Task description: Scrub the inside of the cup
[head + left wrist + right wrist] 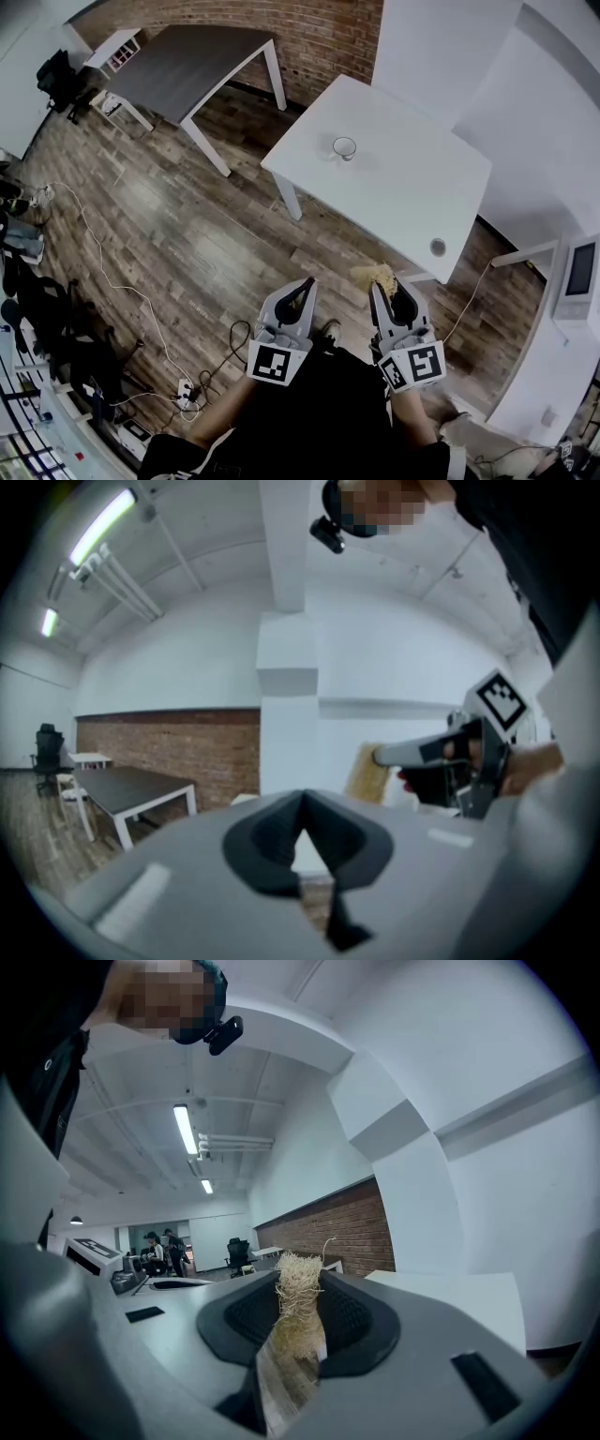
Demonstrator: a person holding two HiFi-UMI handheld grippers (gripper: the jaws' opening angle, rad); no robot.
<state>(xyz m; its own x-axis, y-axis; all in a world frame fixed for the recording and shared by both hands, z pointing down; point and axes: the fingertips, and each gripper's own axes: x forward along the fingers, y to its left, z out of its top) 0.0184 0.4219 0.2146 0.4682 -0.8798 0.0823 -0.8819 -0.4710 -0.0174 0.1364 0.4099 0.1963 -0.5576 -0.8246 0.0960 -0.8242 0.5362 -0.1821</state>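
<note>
Cup point(344, 147): stood upright on the white worktop point(403, 197), well apart from the scrubber point(375, 277).
Right gripper point(393, 292): clamped on that fibrous scrubber.
Left gripper point(300, 292): closed, empty.
Risk: with nothing holding it, the cup could slide or tip once scrubbing pressed inside.

- The table point(403, 202) is plain white; the cup point(344, 147) on it is clear glass.
- The scrubber point(296, 1309) is straw yellow.
- The left gripper point(306, 283) and right gripper point(389, 287) are grey, black around the jaws, with black-and-white square markers.
- The second table point(187, 66) is dark grey with white legs.
- The wall point(323, 37) is red-brown brick.
- The floor point(187, 216) is brown wood planks.
</note>
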